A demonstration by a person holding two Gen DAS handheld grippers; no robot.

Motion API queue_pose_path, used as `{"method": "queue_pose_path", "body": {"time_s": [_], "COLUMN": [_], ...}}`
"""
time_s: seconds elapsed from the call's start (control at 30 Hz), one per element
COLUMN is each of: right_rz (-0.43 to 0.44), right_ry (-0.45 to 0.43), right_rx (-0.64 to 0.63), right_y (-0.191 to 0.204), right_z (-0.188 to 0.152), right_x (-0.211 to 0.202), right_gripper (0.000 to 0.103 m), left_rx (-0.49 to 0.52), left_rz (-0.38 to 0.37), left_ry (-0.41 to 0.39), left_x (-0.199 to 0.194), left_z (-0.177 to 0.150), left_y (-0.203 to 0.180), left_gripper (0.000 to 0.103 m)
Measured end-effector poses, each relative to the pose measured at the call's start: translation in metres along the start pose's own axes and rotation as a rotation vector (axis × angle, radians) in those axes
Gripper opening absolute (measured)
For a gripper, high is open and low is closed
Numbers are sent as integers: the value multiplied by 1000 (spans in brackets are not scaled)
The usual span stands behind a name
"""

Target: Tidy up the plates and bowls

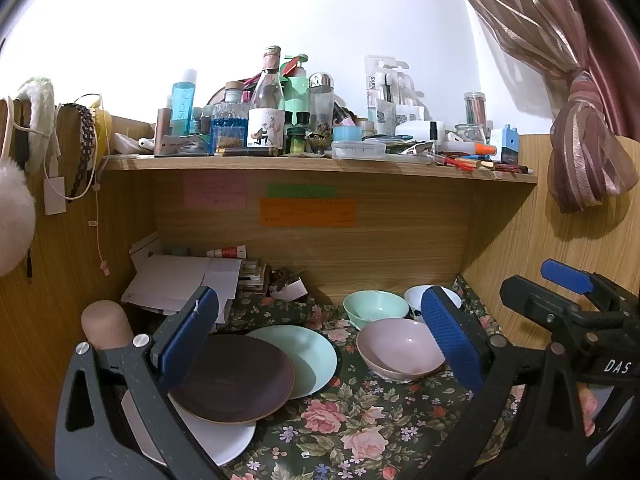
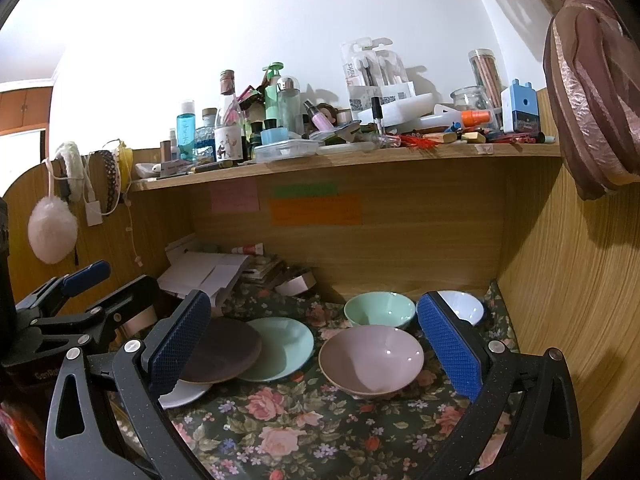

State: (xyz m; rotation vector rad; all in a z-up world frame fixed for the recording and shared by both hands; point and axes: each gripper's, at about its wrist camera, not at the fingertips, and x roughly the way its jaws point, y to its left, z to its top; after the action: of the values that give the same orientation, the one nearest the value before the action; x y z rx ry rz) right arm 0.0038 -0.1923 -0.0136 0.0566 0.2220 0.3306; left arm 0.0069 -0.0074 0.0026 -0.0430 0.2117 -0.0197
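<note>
You hold both grippers above the desk, which is covered with a dark floral cloth (image 2: 304, 432). Your left gripper (image 1: 316, 344) has its blue-padded jaws spread wide and nothing is between them. Your right gripper (image 2: 316, 344) is wide apart in the same way and also carries nothing.

On the left side of the cloth three plates overlap. The dark brown round plate (image 1: 236, 376) lies on top, its right edge over the pale mint-green round plate (image 1: 308, 356) and its lower edge over the white round plate (image 1: 224, 440). The left finger of your left gripper stands in front of the brown plate, but I cannot tell if it touches it.

On the right side there are three bowls close together. The pale pink bowl (image 2: 370, 360) is nearest to you and stands upright. Behind it stands the mint-green bowl (image 2: 378, 310), and just to its right the white bowl (image 2: 460, 306), partly hidden by the right finger in both views. I cannot tell whether the bowls touch each other.

Above, the wooden shelf (image 1: 320, 166) is full of bottles and small things, and coloured paper notes (image 1: 306, 210) are stuck on the back panel.
</note>
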Motion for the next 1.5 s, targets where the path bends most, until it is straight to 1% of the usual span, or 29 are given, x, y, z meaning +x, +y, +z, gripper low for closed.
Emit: {"method": "queue_pose_path", "body": {"time_s": [0.67, 1.0, 1.23, 1.43, 1.5], "right_rz": [-1, 1, 8, 27, 35], "right_ry": [4, 22, 70, 143, 174], "right_rx": [2, 4, -3, -12, -19], "right_y": [1, -1, 5, 13, 17], "right_z": [-2, -5, -10, -20, -26], "right_x": [1, 9, 30, 59, 72], "right_gripper": [103, 103, 103, 103, 103], "left_rx": [1, -7, -31, -58, -73], "left_rz": [1, 4, 19, 33, 49], "left_ry": [1, 10, 42, 104, 132], "left_x": [1, 7, 17, 35, 42], "left_z": [1, -3, -13, -27, -34], "left_y": [-1, 8, 23, 46, 56], "left_gripper": [103, 103, 103, 103, 103]}}
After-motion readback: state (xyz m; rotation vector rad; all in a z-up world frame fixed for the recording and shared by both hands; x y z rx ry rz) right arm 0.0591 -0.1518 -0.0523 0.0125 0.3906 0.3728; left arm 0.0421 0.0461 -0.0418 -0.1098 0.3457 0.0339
